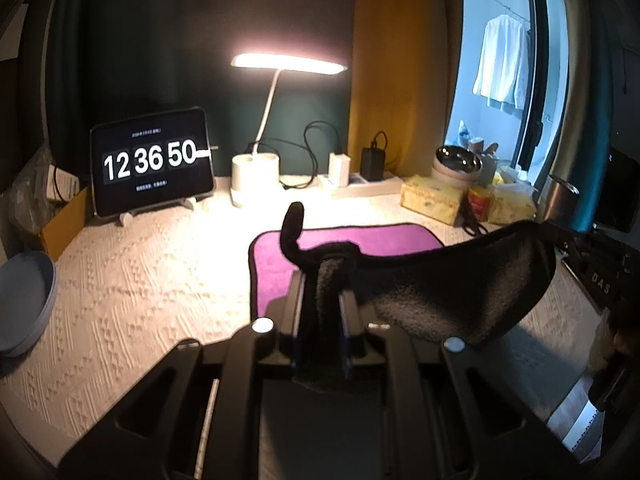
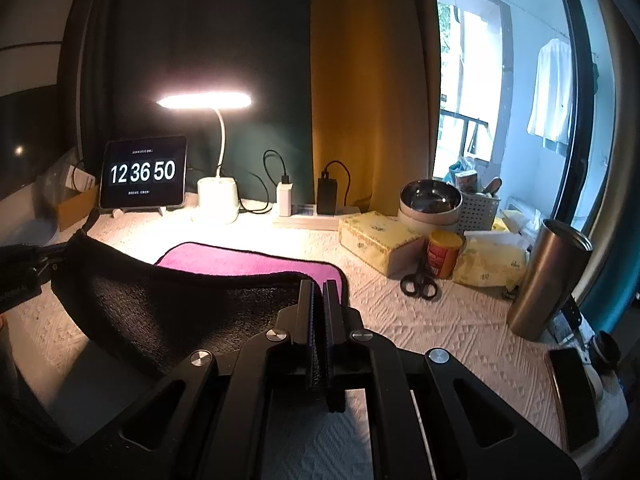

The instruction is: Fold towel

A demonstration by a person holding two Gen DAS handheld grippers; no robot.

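Observation:
The towel (image 1: 360, 240) is purple on one face and black on the other. Its far part lies flat on the white textured tablecloth (image 1: 140, 280); its near edge is lifted, black underside (image 1: 460, 288) facing me. My left gripper (image 1: 324, 280) is shut on the towel's near left corner, a black tip sticking up above it. My right gripper (image 2: 319, 292) is shut on the near right corner, and the raised black edge (image 2: 180, 304) sags between the two. The purple face (image 2: 248, 262) shows beyond. The right gripper's body shows at the left view's right edge (image 1: 592, 272).
At the back stand a tablet clock (image 1: 152, 168), a lit desk lamp (image 1: 256, 176), chargers (image 2: 326, 196) on a power strip. To the right are tissue packs (image 2: 376, 240), a red can (image 2: 442, 254), scissors (image 2: 418, 284), a metal bowl (image 2: 430, 200), a steel tumbler (image 2: 548, 280). A grey plate (image 1: 24, 300) lies left.

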